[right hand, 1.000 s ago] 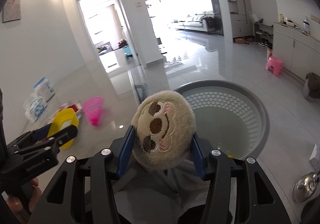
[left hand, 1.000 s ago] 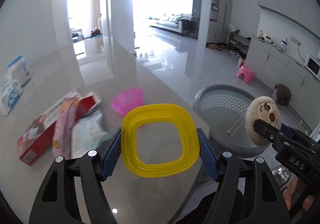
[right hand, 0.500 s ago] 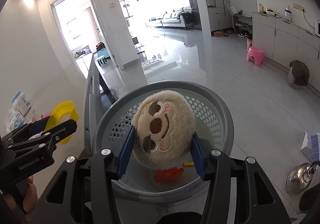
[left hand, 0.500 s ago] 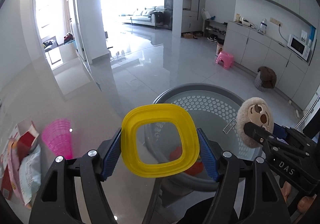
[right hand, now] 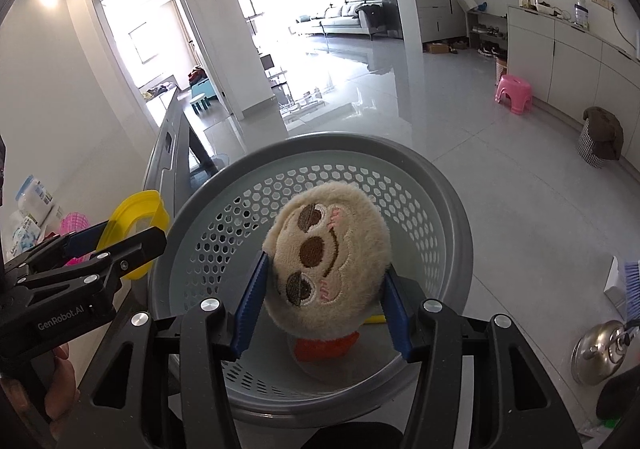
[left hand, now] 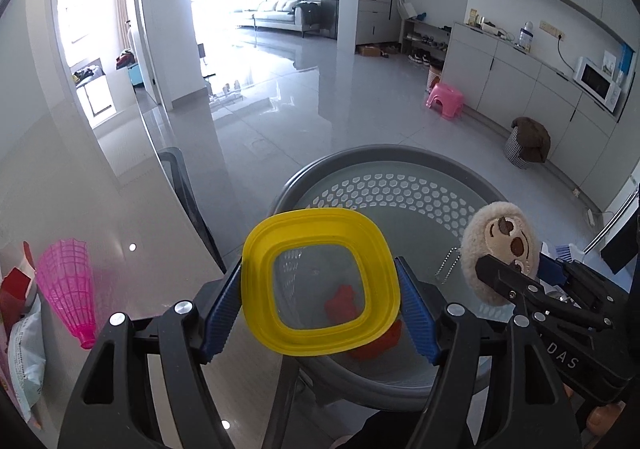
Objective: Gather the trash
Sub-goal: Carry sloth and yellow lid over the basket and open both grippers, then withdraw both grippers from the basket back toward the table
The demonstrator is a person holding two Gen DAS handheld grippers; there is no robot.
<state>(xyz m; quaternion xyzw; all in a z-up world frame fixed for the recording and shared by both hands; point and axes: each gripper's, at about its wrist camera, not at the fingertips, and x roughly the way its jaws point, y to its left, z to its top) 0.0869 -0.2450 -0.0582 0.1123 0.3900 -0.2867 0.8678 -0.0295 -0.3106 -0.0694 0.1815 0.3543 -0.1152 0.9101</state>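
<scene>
My left gripper is shut on a yellow square lid with a clear centre, held over the near rim of a grey perforated basket. My right gripper is shut on a beige plush sloth head, tilted, held above the basket. The plush with its small chain shows at the right in the left wrist view. The lid and left gripper show at the left in the right wrist view. An orange item and a yellow stick lie in the basket.
A glossy table lies left, with a pink mesh cup and snack packets on it. A dark chair back stands between table and basket. A pink stool, a covered bin and a metal pot lid are on the floor.
Both grippers swung right from the table to above the basket, keeping hold of the lid and the plush. The plush has tilted sideways between the right fingers.
</scene>
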